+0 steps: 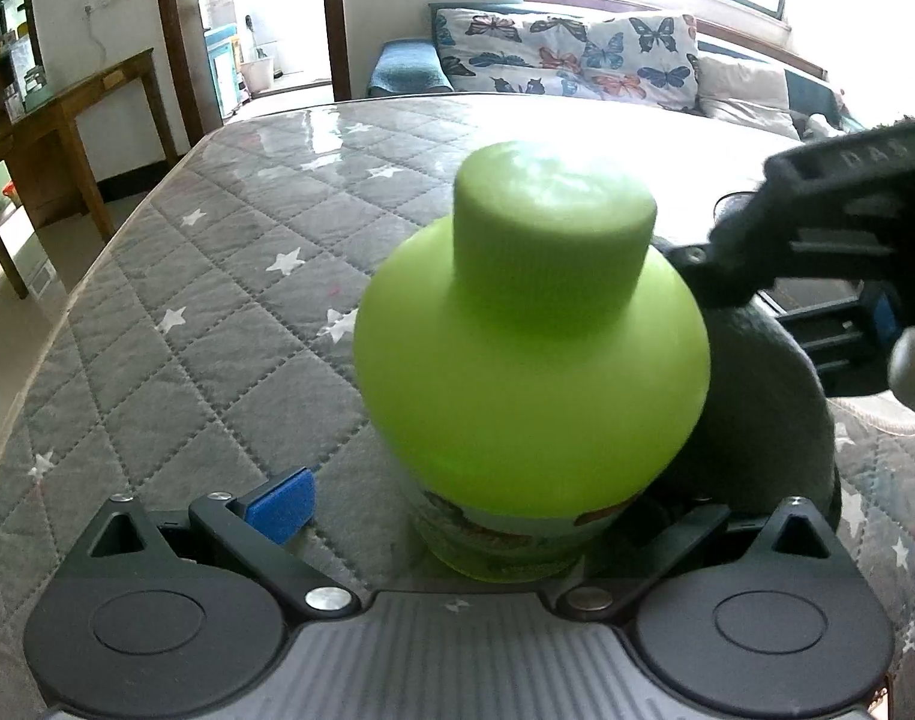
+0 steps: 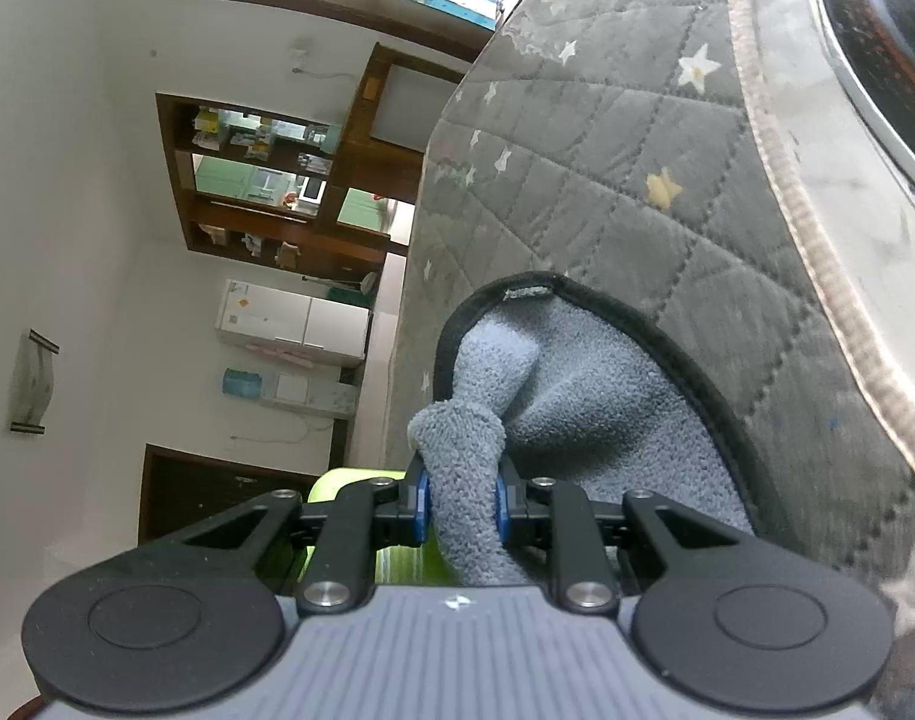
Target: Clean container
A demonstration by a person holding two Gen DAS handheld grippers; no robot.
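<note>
Left gripper (image 1: 457,516): jaws spread wide, blue pad (image 1: 283,504) clear of lime-green plastic container with round ribbed cap (image 1: 529,330); far pad hidden behind container, so grip cannot be told. Container between fingers, close against camera, label band low.

Right gripper (image 2: 462,507): clamped on bunched grey-blue terry cloth with black edging (image 2: 577,396), cloth spreading ahead of fingertips. Seen from left, right tool (image 1: 829,222) just beside container's cap.

Beyond: grey quilted star-print cover (image 1: 217,300); butterfly-print cushion (image 1: 577,60) far ahead.
</note>
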